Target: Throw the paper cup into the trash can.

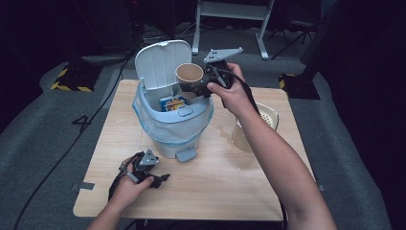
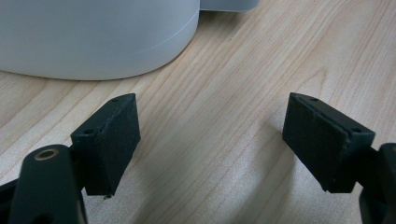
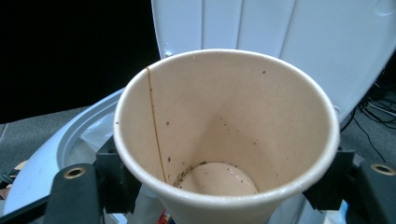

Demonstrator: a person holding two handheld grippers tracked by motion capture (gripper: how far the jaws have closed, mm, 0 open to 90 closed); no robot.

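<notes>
You are pinching the paper cup point(image 1: 189, 73) in your right gripper point(image 1: 203, 81) above the bin point(image 1: 173, 129); tip it well inside the rim. Your left gripper point(image 1: 155, 179), jaws spread, is idling beside the bin.

The paper cup point(image 3: 226, 140) is cut off at the bottom edge in the right gripper view, so its base stays unseen. The bin point(image 2: 98, 37) in the left gripper view is just a cropped slice of wall. Whatever's inside the bin's bag point(image 1: 173, 103) is too small to make out.

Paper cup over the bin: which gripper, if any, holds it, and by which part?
The right gripper holds the paper cup by its side wall, one jaw on each side, below the rim.
</notes>
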